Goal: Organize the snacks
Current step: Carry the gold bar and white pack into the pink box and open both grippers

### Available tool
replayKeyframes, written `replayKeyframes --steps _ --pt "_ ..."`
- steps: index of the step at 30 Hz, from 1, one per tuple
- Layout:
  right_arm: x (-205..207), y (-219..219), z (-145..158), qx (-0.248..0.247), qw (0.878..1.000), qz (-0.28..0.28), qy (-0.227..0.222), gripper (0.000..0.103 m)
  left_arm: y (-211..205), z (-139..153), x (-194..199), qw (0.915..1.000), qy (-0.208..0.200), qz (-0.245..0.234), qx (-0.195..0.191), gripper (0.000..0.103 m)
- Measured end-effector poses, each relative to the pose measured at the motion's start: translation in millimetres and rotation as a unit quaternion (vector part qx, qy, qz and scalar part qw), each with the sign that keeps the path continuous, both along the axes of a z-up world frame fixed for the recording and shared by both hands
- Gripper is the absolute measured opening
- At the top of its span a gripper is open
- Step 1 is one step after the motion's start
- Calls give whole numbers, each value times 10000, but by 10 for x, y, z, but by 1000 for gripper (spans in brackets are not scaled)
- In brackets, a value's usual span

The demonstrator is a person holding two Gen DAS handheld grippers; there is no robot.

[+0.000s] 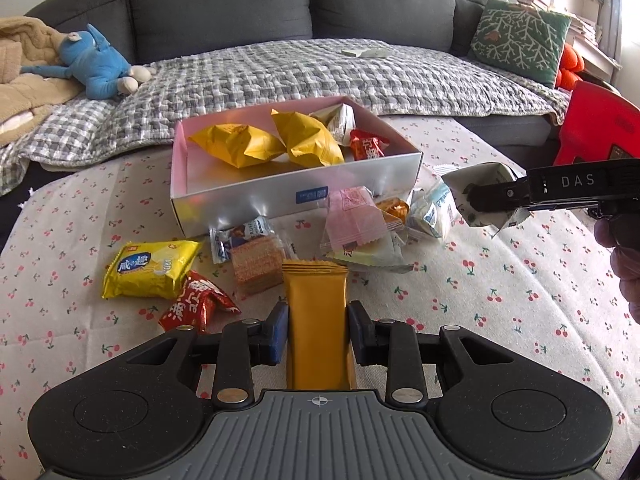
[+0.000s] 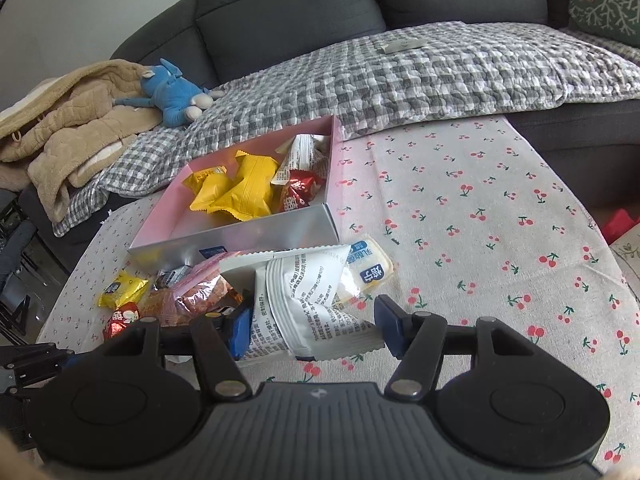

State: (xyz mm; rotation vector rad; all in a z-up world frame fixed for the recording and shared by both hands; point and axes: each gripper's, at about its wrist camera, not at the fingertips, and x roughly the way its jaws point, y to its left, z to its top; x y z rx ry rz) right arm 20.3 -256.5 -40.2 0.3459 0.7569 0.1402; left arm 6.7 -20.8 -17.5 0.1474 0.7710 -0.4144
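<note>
Snacks lie scattered on a cherry-print cloth that covers the table, in front of a grey sofa.

Left gripper: jaws clenched on an orange-gold bar packet, which stands upright between the blue pads.

Right gripper: jaws clamped on a white printed packet (crumpled, text side facing the camera). In the left wrist view this gripper enters from the right edge, holding the packet clear of the cloth, to the right of the box.

Silver box: open top, pink inner walls, placed at the far centre of the cloth. Contents: two yellow pouches, a red wrapped sweet and a white packet at the far right corner.

Loose items near the box front wall: a yellow biscuit pack at left, a red foil packet beside it, a clear-wrapped wafer, a pink sachet and small white-and-blue packets.

Background: a blue plush toy and a beige fleece garment on a checked blanket at far left; a green patterned cushion at far right.
</note>
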Motion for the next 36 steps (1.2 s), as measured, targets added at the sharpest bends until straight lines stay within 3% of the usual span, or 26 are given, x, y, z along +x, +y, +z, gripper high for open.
replayKeyframes --steps 9,19,36 --pt "108 58 172 130 9998 -24 -179 58 45 268 106 9990 -349 153 -242 29" --pt "491 287 251 480 9988 -46 -43 58 219 369 705 9932 -315 808 -780 29" --pt "1212 643 95 828 9956 428 135 58 191 59 1621 9953 -249 811 -463 29"
